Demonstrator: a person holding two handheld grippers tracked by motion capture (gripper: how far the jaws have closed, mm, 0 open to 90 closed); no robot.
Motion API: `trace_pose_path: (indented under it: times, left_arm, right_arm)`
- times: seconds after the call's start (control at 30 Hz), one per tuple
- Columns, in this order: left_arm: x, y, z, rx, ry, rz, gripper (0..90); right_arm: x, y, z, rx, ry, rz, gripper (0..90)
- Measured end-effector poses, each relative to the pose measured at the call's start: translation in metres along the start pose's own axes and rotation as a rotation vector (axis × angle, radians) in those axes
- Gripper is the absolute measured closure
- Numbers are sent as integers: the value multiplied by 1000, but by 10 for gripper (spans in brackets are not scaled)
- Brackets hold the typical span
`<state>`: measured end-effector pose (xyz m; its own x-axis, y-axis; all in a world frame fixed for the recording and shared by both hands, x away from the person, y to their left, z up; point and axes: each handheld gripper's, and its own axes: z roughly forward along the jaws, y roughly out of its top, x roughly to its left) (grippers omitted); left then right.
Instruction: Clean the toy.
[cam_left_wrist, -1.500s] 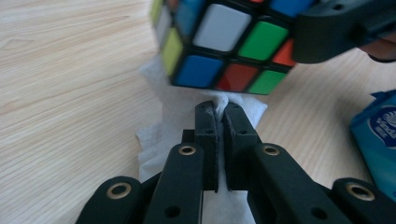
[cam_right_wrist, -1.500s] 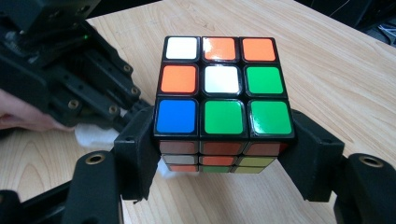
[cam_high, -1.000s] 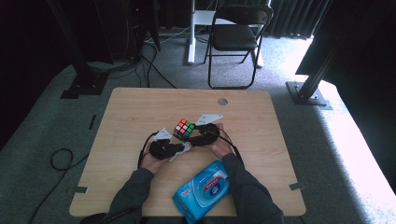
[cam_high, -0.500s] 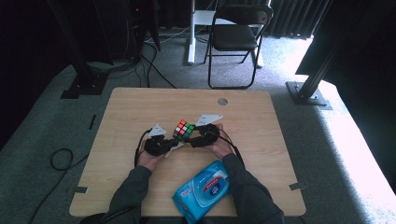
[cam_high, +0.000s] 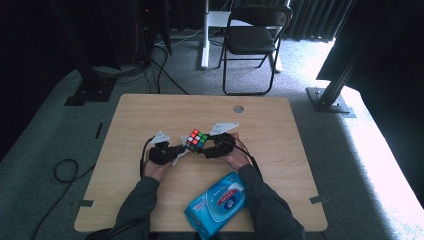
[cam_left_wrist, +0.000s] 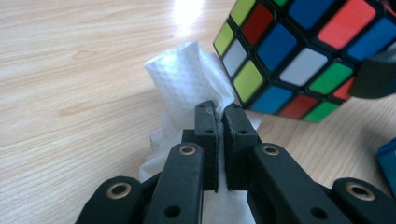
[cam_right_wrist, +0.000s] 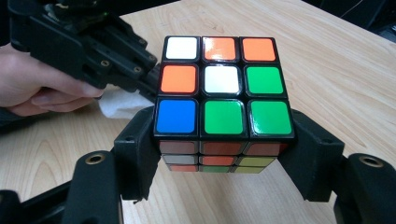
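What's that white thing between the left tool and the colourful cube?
A white wipe, pinched in the left gripper and standing between it and the puzzle cube held by the right gripper; the left gripper view shows it best.

Before me a wooden table (cam_high: 280, 125) with a round hole (cam_high: 238, 108) near its far edge, a blue wipes packet (cam_high: 216, 201) at its near edge, beyond the table a black folding chair (cam_high: 252, 42), black cables (cam_high: 65, 170) on the grey carpet left of the table.
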<state>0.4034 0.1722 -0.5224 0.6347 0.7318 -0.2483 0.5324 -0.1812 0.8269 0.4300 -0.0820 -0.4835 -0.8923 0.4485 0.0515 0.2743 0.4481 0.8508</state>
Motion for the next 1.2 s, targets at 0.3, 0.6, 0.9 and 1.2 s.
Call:
trace_pose_path:
  times: [0.3, 0.6, 0.9, 1.2]
  left_arm:
    - [0, -2, 4, 9, -13, 3, 863]
    - [-12, -6, 15, 44, -85, 54, 863]
    - [-28, -6, 19, 80, -159, 126, 863]
    - [-23, -11, 12, 103, -108, 133, 859]
  right_arm:
    - [1, 0, 1, -5, 17, 7, 344]
    - [1, 0, 2, -10, 27, 11, 344]
    - [0, 0, 1, -13, 21, 20, 344]
    - [-4, -4, 1, 8, -12, 34, 344]
